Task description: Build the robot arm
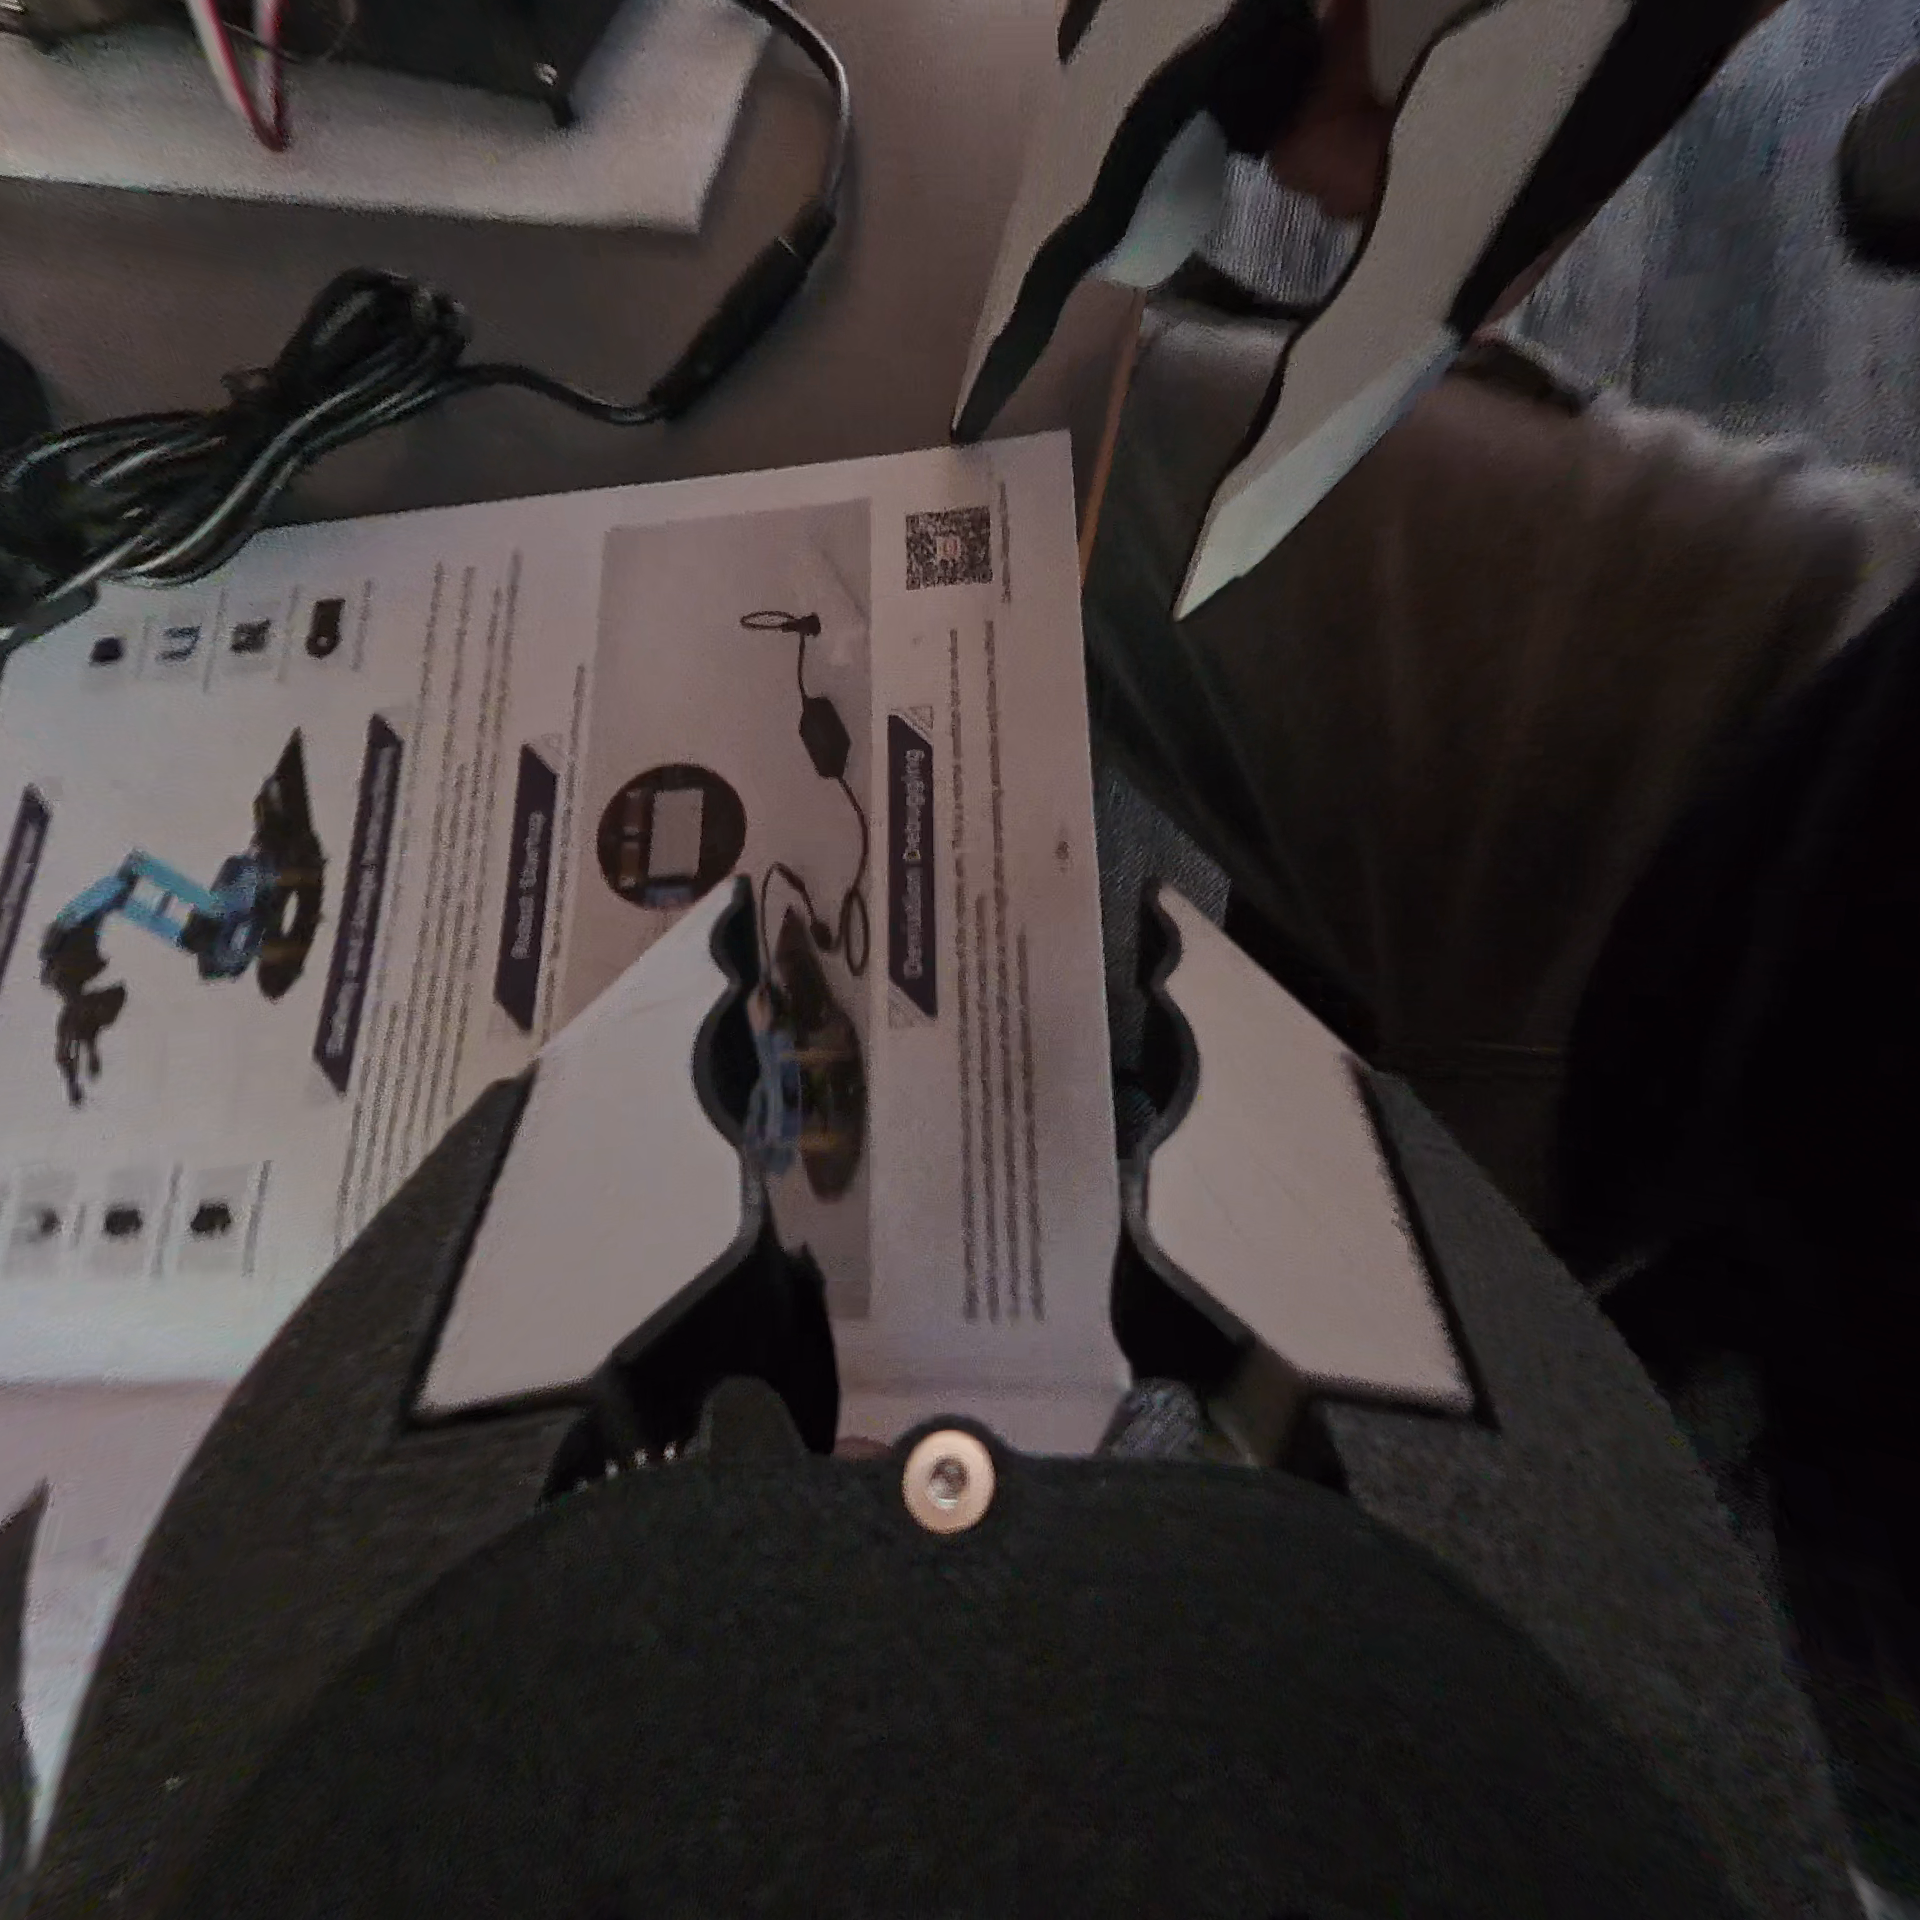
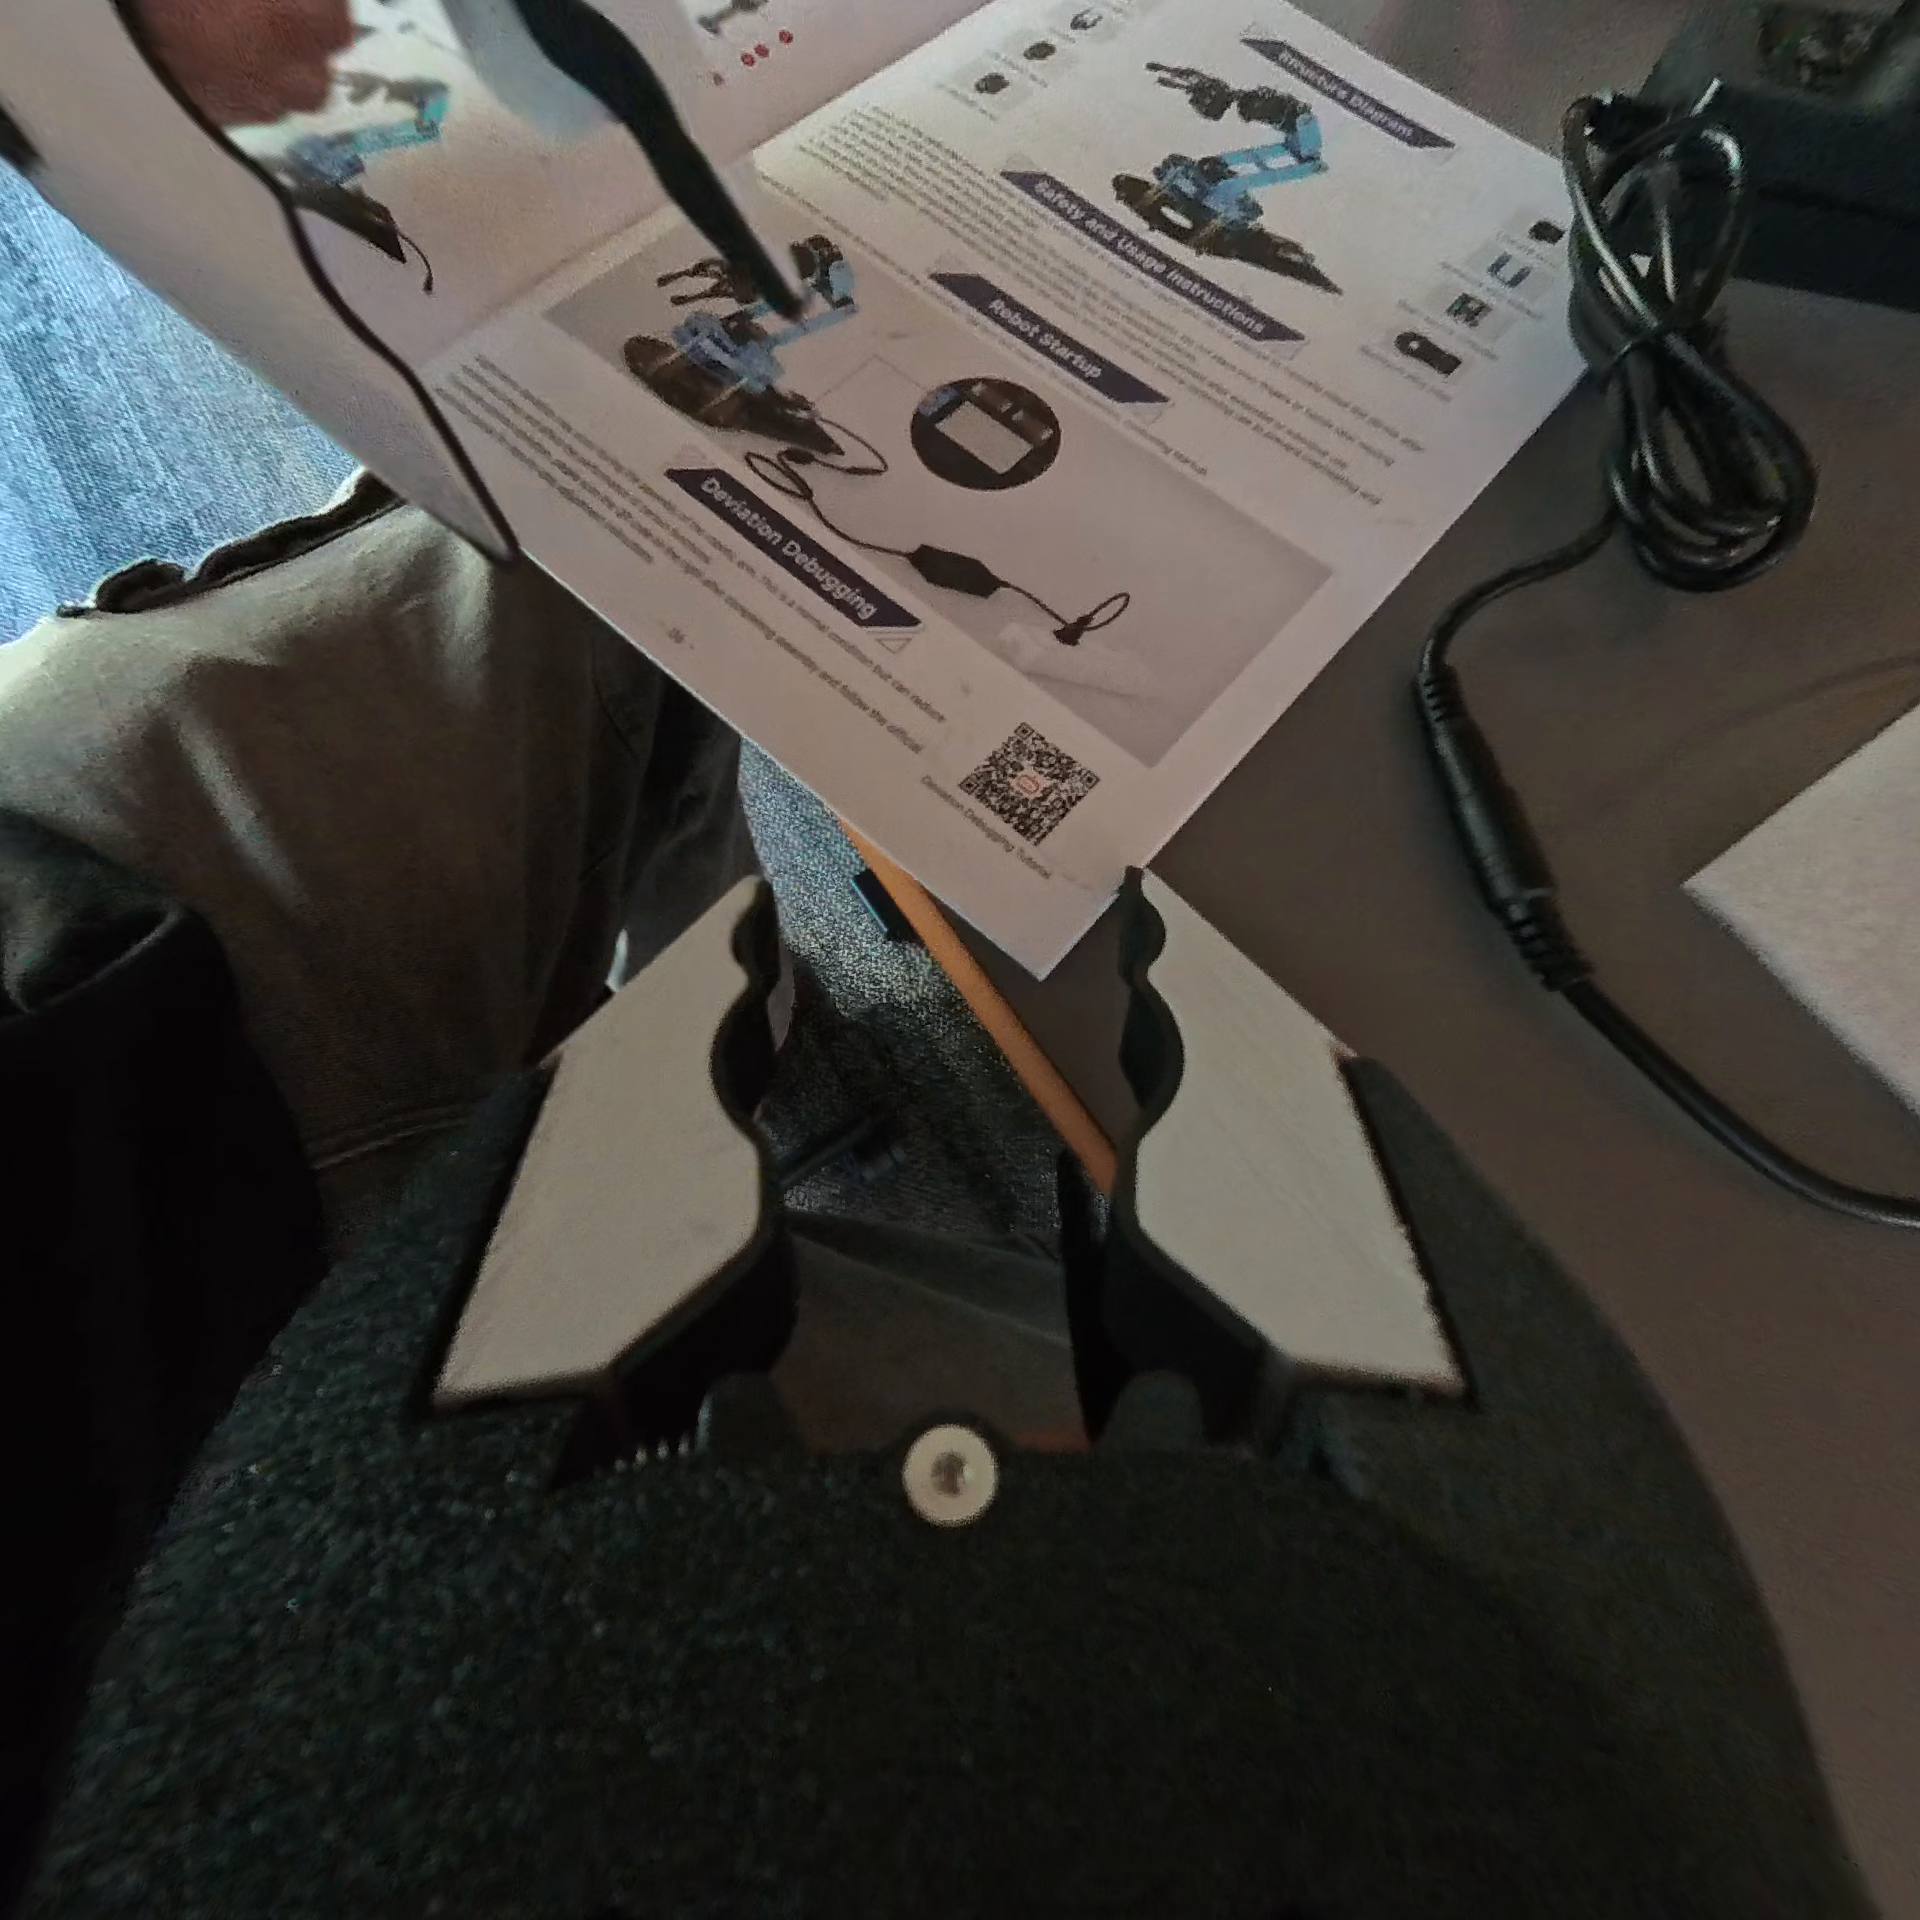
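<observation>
A printed instruction sheet (image 1: 727, 675) with pictures of a blue robot arm lies on the grey table (image 1: 914, 260), its near edge hanging past the table's edge. My left gripper (image 1: 940, 914) is open and empty. Its left finger is over the sheet, its right finger past the sheet's side edge. My right gripper (image 2: 948, 894) is open and empty, just short of the sheet's (image 2: 1039, 520) near corner. Each gripper shows in the other's view: the right one (image 1: 1070, 520), and the left one (image 2: 644, 426) with one finger over the page.
A bundled black cable (image 1: 260, 416) and its adapter (image 1: 748, 301) lie beyond the sheet. It also shows in the right wrist view (image 2: 1683, 416). A white foam block (image 1: 520, 156) carries a dark device. A person's lap in grey-brown clothing (image 2: 312, 727) is beside the table's wooden edge (image 2: 987, 1018).
</observation>
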